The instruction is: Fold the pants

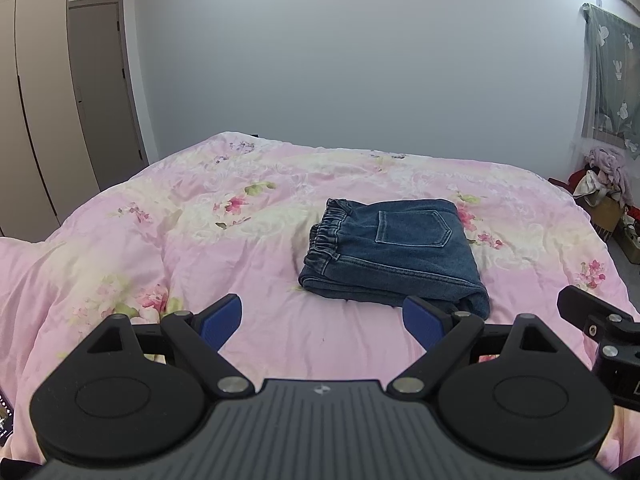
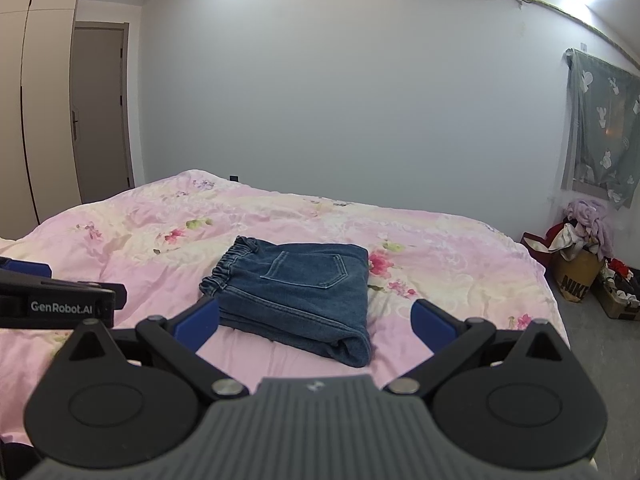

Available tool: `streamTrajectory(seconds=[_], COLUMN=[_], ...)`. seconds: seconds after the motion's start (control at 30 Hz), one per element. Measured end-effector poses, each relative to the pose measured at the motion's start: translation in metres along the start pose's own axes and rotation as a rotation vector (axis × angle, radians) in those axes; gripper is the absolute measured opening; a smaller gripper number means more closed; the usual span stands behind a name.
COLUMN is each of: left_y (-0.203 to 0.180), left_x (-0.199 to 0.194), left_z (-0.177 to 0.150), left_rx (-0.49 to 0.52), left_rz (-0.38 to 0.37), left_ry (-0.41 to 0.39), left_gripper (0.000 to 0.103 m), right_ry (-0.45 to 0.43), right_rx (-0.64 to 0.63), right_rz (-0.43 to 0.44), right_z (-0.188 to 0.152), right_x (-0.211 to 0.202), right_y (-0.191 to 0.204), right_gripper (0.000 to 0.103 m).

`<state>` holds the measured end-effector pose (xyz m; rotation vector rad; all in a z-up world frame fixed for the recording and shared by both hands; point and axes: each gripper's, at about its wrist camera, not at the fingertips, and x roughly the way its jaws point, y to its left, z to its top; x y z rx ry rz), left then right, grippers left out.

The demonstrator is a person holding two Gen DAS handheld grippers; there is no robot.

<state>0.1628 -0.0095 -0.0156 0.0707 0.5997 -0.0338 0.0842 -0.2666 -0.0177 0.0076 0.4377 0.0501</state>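
Note:
Dark blue jeans (image 1: 394, 248) lie folded into a compact rectangle on the pink floral bedspread (image 1: 200, 216), back pocket up and elastic waistband to the left. My left gripper (image 1: 322, 318) hovers open in front of them, holding nothing; its right blue pad sits near the jeans' front corner. In the right wrist view the same jeans (image 2: 296, 296) lie just ahead of my right gripper (image 2: 316, 326), also open and empty, with its blue pads either side of the folded front edge. The left gripper's body (image 2: 60, 304) shows at the left edge there.
The bedspread (image 2: 440, 264) covers a wide bed. A plain wall stands behind, a door (image 2: 100, 112) and wardrobe at the left. Bags and boxes of clothes (image 2: 580, 264) sit on the floor at the right under a curtained window (image 2: 600, 128).

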Motion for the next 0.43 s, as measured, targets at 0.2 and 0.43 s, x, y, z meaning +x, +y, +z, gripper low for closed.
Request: streamTrajectory(seconds=[0.2,0.43], left_y=[-0.0010,-0.0003], left_x=[-0.0019,-0.0015], left_z=[0.0004,0.0009], left_rx=[0.001,0.004], left_rz=[0.003,0.001], left_ry=[0.000,0.002], left_gripper=[0.103,0.103], right_ry=[0.000,0.003], right_rx=[0.001,0.003], right_rz=[-0.002,-0.007], right_z=[0.0006,0.0000], right_x=[0.0012,0.0020], right_y=[0.0011,0.0024], right_gripper=[0.098,0.098])
